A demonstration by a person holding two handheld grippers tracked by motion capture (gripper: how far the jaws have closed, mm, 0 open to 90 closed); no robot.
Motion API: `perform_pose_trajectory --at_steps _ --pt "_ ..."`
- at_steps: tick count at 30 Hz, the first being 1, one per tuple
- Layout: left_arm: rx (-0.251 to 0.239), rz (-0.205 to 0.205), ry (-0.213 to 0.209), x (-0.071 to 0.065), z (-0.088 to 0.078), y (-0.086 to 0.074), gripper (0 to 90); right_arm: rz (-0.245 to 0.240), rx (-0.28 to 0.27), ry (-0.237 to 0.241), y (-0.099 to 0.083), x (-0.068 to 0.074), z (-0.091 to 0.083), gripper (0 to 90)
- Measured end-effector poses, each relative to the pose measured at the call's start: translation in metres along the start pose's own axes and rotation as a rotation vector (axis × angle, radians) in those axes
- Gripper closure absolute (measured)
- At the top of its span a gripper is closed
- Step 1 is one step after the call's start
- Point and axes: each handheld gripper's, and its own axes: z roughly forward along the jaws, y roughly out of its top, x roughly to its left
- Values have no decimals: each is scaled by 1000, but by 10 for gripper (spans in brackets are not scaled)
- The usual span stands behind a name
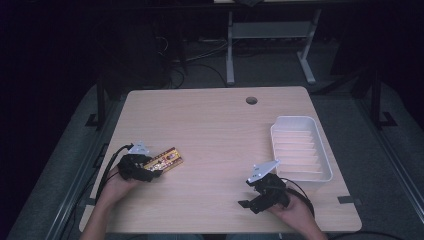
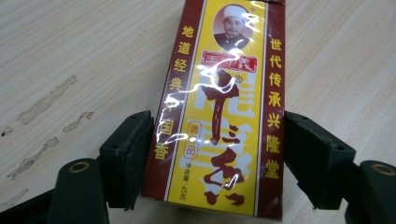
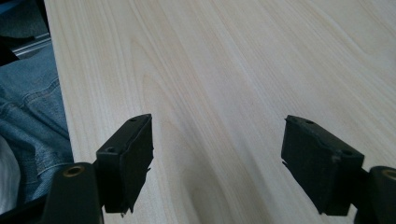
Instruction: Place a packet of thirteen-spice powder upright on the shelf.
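Table (image 1: 215, 135) of pale wood grain, seen from above, with a round hole (image 1: 251, 100) near the far edge. White ribbed tray (image 1: 300, 148) at the right side, close to the table's right edge. Red-and-yellow box (image 1: 165, 160) printed with Chinese characters, lying flat at the near left, well apart from the tray.

Left hand (image 1: 118, 186) entering from the bottom left, forearm angled up toward the box. Left gripper (image 1: 150, 170) low at the box's near end, cable trailing off the table's left edge. In the left gripper view, jaws spread to either side of the box (image 2: 224, 116); left pad (image 2: 128, 156) touching or just beside the box's red edge, right pad (image 2: 317, 158) just clear of the other edge. Not closed on the box.

Right hand (image 1: 292, 210) at the bottom right, near the table's front edge. Right gripper (image 1: 250, 200) pointing left, just beside the tray's near corner. In the right gripper view, jaws wide apart over bare tabletop (image 3: 233, 93), holding and touching nothing. Denim-clad leg (image 3: 28, 112) beyond the table edge.
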Motion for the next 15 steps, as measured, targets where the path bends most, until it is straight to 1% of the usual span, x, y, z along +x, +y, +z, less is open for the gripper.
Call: perform_pose_trajectory --at_steps 1,2,3,7,11,14,15 --pt "0 0 0 0 0 0 291 0 0 0 0 0 0 242" --pt "6 19 7 -2 0 0 299 -3 4 0 0 0 1 242" --pt "11 29 10 -3 0 0 305 -5 4 0 0 0 1 243" --pt "15 32 10 -5 0 1 316 -1 7 2 1 2 2 242" --pt "20 30 14 -7 -1 1 326 -9 5 3 3 4 3 242" --pt "22 35 8 -9 -2 1 327 4 -6 7 4 4 2 242" --pt "9 44 9 -13 -5 3 327 9 -16 10 5 4 2 240"
